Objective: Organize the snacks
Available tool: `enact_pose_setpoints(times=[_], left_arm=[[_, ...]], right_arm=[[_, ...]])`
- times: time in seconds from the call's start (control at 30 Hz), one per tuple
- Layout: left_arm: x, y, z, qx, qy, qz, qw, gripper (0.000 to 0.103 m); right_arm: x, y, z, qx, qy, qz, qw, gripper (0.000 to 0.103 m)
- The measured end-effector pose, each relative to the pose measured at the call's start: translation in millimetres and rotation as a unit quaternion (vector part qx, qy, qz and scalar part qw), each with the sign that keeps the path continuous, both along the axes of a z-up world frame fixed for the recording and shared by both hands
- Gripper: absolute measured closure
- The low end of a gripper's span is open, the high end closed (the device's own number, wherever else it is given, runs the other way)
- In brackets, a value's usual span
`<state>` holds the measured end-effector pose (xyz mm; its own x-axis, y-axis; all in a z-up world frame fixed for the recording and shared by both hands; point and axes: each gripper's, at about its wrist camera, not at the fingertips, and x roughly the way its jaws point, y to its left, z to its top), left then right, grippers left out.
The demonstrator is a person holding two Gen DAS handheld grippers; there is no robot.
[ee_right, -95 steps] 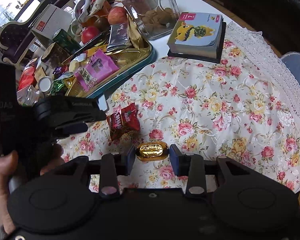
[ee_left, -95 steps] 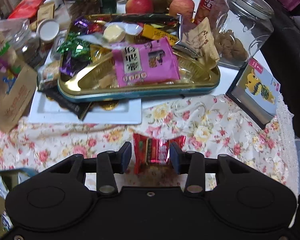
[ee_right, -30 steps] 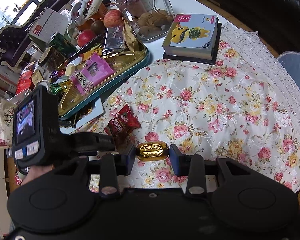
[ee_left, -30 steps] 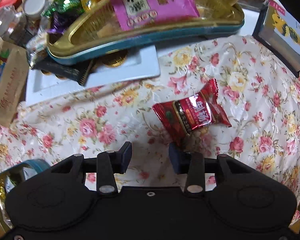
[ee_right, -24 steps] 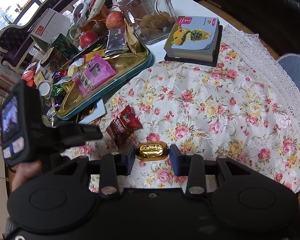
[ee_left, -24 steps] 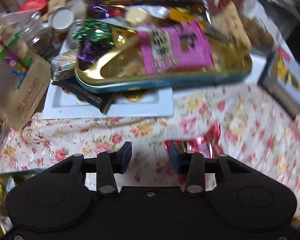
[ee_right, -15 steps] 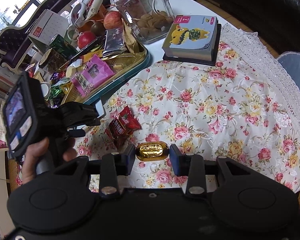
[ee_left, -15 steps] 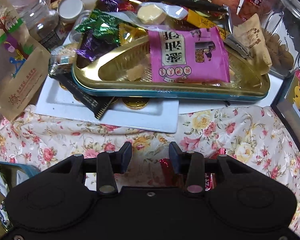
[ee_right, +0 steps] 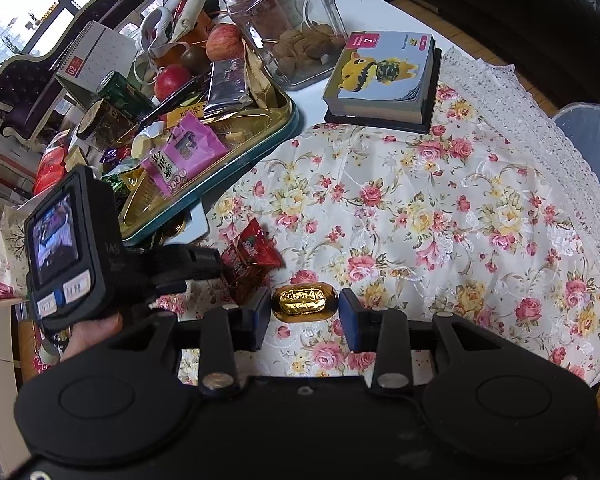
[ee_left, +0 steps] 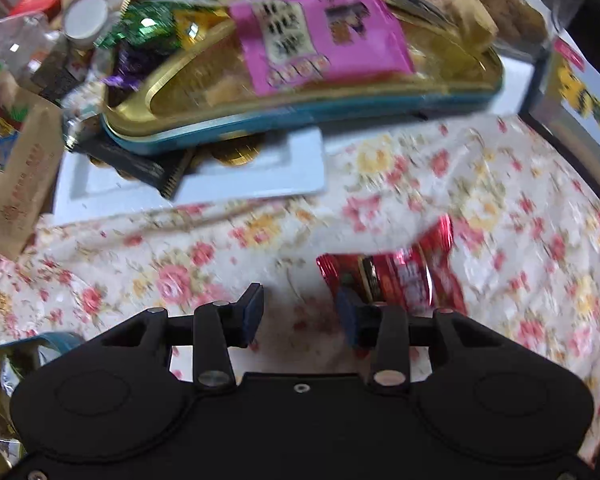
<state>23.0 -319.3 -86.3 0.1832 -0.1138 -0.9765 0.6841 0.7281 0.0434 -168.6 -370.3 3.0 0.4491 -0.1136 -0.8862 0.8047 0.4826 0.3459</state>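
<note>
Floral tablecloth (ee_right: pixel 440 216), crinkled red candy packet (ee_left: pixel 396 276) just beside gold-foil candy (ee_right: pixel 303 299), gold tray (ee_right: pixel 288 120) beyond holding pink snack packet (ee_right: pixel 184 154), left gripper (ee_left: pixel 300 314) jaws apart beside red packet, right gripper (ee_right: pixel 303 314) jaws apart flanking gold candy, untouching.

- The red snack packet (ee_right: pixel 249 258) is a shiny foil pillow pack with crimped ends and a printed label. It lies flat and tilted on the floral tablecloth (ee_right: pixel 440 216), near the cloth's left edge.
- The gold-foil candy (ee_right: pixel 303 299) is a small oval lump in crinkled wrapping. It rests on the cloth just beside the red packet, toward the near edge.
- The gold tin tray (ee_right: pixel 288 120) has a teal rim. It sits beyond the cloth's far-left corner, heaped with wrapped snacks, a pink packet (ee_right: pixel 184 154) on top.
</note>
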Motion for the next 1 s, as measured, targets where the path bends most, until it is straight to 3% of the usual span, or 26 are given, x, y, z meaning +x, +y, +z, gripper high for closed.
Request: enact_pose_setpoints(times=[0.07,0.27,0.43,0.63,0.7,0.77,1.0], left_arm=[[-4,4,-1,0.0,0.018,-0.014,0.9997,0.055],[-11,16,25,-0.037,0.012,-0.049,0.9981,0.055],[-16,10,36,-0.06,0.012,-0.108,0.9923,0.054],[-30,-5,25,-0.053,0.007,-0.156,0.9864,0.053],[-35,-9,20,-0.044,-0.014,-0.17,0.9843,0.051],[-39,-13,16,-0.037,-0.037,-0.179,0.9825,0.05],[-41,-24,9,-0.04,-0.048,-0.181,0.9815,0.049]], right_arm=[[0,1,0,-0.001,0.002,-0.001,1.0,0.065],[-4,0,4,-0.002,-0.007,-0.004,1.0,0.065],[-9,-8,5,0.001,-0.009,-0.019,1.0,0.065],[-13,-13,6,0.004,-0.012,-0.027,1.0,0.065],[-14,-14,6,0.006,-0.012,-0.028,1.0,0.065],[-15,-15,6,0.009,-0.013,-0.029,0.999,0.065],[-17,-16,3,0.019,-0.014,-0.03,0.999,0.065]])
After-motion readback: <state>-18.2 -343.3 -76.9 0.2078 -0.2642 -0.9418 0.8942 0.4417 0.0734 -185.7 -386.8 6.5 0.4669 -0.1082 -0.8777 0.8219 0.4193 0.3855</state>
